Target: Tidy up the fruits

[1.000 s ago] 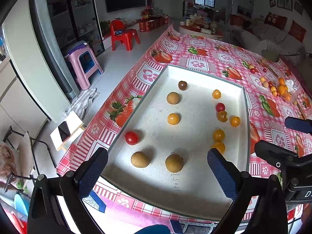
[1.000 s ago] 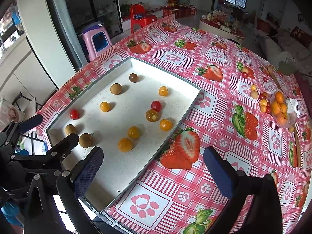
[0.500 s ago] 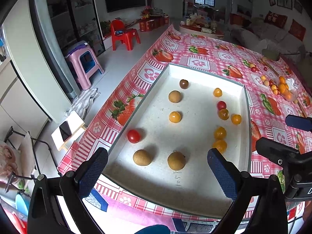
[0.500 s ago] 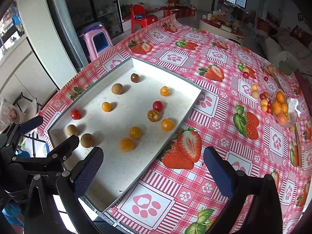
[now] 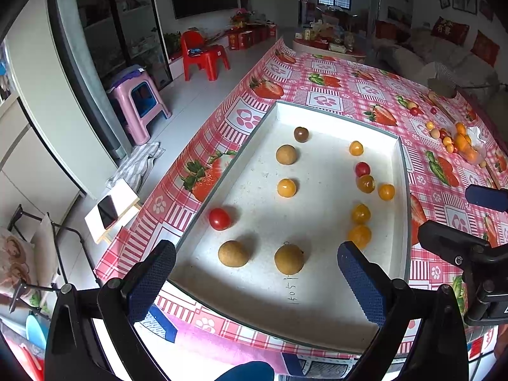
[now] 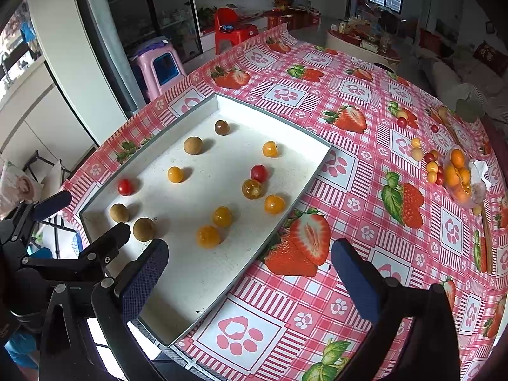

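A shallow white tray lies on the strawberry-print tablecloth and holds several small fruits: brown longans, red cherry tomatoes and orange-yellow tomatoes. My left gripper hangs open above the tray's near end, nothing between its fingers. My right gripper is open too, over the tray's near right rim and the cloth. More small fruit lies loose by a clear plastic bag at the table's far right.
The table's left edge drops to a tiled floor with a pink stool and a red chair. A wooden stick lies along the right side of the cloth. The right gripper's black frame shows beside the tray.
Both views have shifted slightly: the tray and fruit sit a little lower and closer in the frames. Both grippers stay open and no fruit has moved.
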A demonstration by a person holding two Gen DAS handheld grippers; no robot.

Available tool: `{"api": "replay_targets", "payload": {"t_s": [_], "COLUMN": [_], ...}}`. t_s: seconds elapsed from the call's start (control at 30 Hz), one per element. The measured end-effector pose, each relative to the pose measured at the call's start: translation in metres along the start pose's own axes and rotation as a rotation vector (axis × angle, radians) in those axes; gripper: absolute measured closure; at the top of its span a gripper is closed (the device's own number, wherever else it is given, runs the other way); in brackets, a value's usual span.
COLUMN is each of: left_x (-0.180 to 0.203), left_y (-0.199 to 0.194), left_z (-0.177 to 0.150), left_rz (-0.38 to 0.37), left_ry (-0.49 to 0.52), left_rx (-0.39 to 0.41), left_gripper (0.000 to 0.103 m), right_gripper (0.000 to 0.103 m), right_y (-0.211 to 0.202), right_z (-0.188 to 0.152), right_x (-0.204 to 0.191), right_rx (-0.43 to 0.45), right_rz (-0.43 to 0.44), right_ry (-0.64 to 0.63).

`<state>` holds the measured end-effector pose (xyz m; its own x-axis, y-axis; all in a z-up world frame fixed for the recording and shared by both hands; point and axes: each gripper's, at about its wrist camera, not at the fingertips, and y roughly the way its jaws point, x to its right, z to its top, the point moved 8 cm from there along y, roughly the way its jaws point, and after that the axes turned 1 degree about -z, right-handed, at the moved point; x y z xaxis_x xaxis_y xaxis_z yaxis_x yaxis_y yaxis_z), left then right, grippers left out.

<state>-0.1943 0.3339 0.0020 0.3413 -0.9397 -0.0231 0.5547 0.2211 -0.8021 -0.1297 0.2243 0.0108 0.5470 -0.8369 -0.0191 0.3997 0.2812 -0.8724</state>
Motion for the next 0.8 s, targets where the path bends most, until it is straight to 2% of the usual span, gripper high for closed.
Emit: {"api": "replay_targets", "payload": {"t_s": [0.8], "left_x": [0.0057], "left_y": [0.0003], "left_z": [-0.0051], "left_rz": [0.006], "left_ry": [0.008], "left_rx": [-0.021], "left_gripper": [0.000], "right_gripper": [0.001], "right_y": [0.0002], "right_z": [-0.0045], "right_x": [-0.0005], "right_rx": [0.000], "right_rz": [0.009], "right_ry": [-0.002]}}
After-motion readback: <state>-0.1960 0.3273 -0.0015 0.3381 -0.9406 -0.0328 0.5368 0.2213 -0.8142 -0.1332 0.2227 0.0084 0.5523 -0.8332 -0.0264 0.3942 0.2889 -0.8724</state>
